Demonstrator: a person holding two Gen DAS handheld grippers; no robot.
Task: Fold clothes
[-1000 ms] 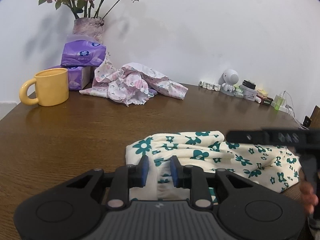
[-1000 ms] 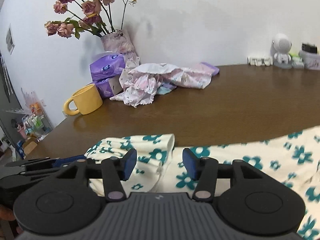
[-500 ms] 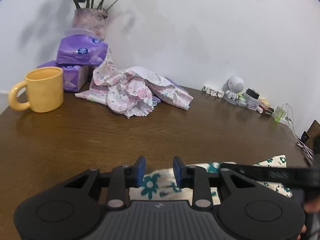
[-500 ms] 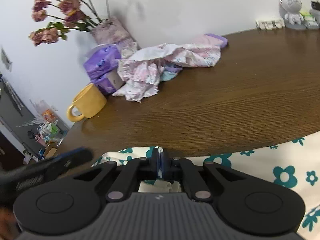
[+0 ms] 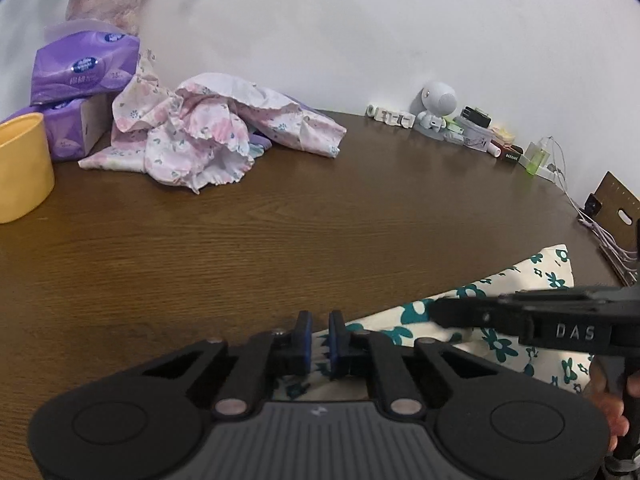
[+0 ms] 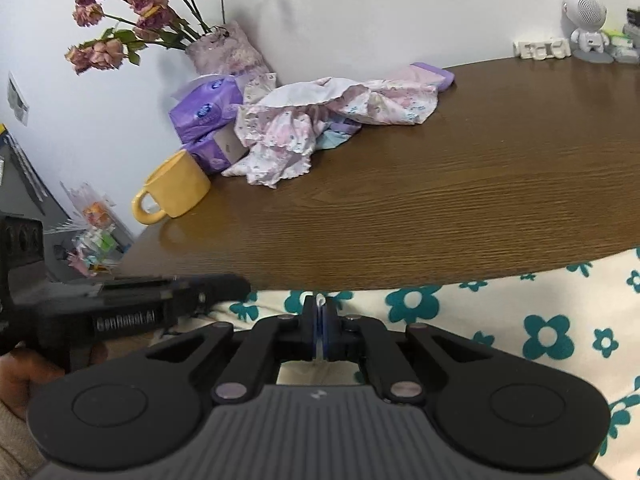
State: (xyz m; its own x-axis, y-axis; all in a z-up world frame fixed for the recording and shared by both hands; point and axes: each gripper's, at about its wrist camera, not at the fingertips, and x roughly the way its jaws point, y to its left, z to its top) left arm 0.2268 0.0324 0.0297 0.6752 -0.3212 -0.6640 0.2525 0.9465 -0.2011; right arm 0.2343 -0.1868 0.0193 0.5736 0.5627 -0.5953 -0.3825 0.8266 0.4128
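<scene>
A cream garment with teal flowers (image 5: 548,268) lies at the near edge of the brown table (image 5: 280,232) and spreads wide on the right of the right wrist view (image 6: 520,320). My left gripper (image 5: 320,328) sits over its left end; its jaws are closing, with a fold of the cloth between the blue pads. My right gripper (image 6: 320,312) is shut on the garment's edge, and a sliver of white fabric pokes up between its pads. Each gripper shows as a black bar in the other's view, held by a hand.
A crumpled pink floral garment (image 5: 208,136) lies at the back left by purple tissue packs (image 5: 84,68), a yellow mug (image 5: 20,168) and a vase of dried roses (image 6: 228,52). A small white robot figure (image 5: 436,108) and clutter line the far right wall.
The right jaws went from wide open to shut on the garment's edge. The left jaws narrowed onto the cloth. The garment has been drawn toward the near table edge.
</scene>
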